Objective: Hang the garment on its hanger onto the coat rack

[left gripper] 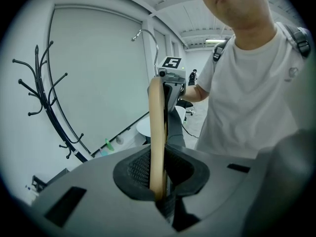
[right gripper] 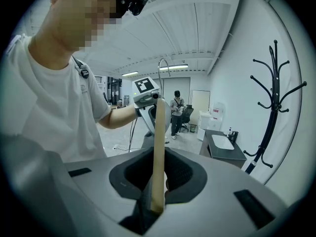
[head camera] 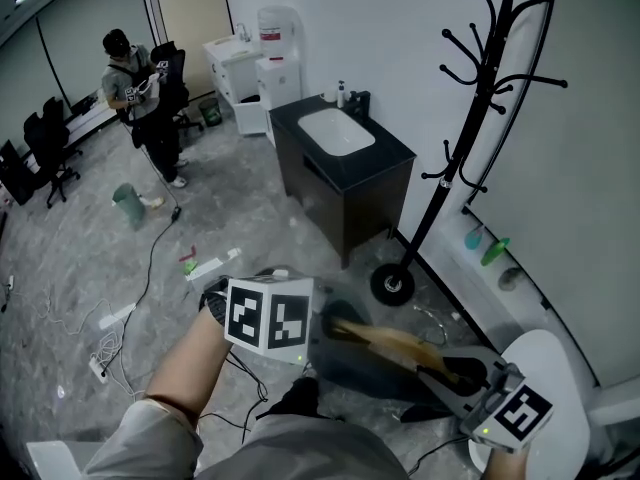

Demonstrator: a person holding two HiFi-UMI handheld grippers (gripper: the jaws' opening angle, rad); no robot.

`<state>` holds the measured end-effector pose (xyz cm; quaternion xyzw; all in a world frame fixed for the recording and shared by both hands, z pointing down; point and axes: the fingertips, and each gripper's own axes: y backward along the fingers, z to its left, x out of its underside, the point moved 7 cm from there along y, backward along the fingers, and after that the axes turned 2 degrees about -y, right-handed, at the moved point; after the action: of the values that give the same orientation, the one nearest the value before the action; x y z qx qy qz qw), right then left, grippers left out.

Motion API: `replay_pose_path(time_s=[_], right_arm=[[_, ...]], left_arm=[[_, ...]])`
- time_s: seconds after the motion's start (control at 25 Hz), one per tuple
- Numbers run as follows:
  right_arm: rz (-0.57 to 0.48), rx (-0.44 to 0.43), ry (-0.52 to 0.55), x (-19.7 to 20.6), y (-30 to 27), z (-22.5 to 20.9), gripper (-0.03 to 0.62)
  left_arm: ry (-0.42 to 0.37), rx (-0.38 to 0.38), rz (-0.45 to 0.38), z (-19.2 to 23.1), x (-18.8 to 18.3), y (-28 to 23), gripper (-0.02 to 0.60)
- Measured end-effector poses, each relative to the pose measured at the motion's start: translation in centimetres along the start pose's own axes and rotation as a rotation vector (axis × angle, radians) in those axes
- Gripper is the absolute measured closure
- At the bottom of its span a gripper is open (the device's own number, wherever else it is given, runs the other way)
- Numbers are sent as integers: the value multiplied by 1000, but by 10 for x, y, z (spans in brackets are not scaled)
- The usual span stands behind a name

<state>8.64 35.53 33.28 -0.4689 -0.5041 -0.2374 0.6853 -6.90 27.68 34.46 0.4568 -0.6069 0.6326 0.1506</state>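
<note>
A wooden hanger [head camera: 392,340] with a metal hook [left gripper: 146,35] lies level between my two grippers, and a dark grey garment [head camera: 358,366] droops from it toward the floor. My left gripper [head camera: 322,324] is shut on one end of the hanger bar [left gripper: 157,132]. The other end [right gripper: 158,152] is clamped in my right gripper [head camera: 443,374]. The black coat rack [head camera: 470,118] stands ahead to the right by the wall, its base [head camera: 392,285] just beyond the hanger. The rack also shows in the left gripper view [left gripper: 49,102] and the right gripper view [right gripper: 274,98].
A black cabinet with a white sink [head camera: 345,163] stands left of the rack. A white round table [head camera: 560,368] is under my right hand. Cables [head camera: 110,338] trail over the floor at left. A person [head camera: 140,93] stands far back left near office chairs [head camera: 50,148].
</note>
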Motion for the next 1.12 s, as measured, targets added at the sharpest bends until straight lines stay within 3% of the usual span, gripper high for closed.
replay_pose_path(time_s=[0.6,1.12], right_arm=[[-9,180,-127,-36,-106,-143,531],[6,296,-214,-42,-130,-247,531]], left_arm=[[-120,134,-35,185,83,61,538],[-201,240,-84,314,106,50,538]])
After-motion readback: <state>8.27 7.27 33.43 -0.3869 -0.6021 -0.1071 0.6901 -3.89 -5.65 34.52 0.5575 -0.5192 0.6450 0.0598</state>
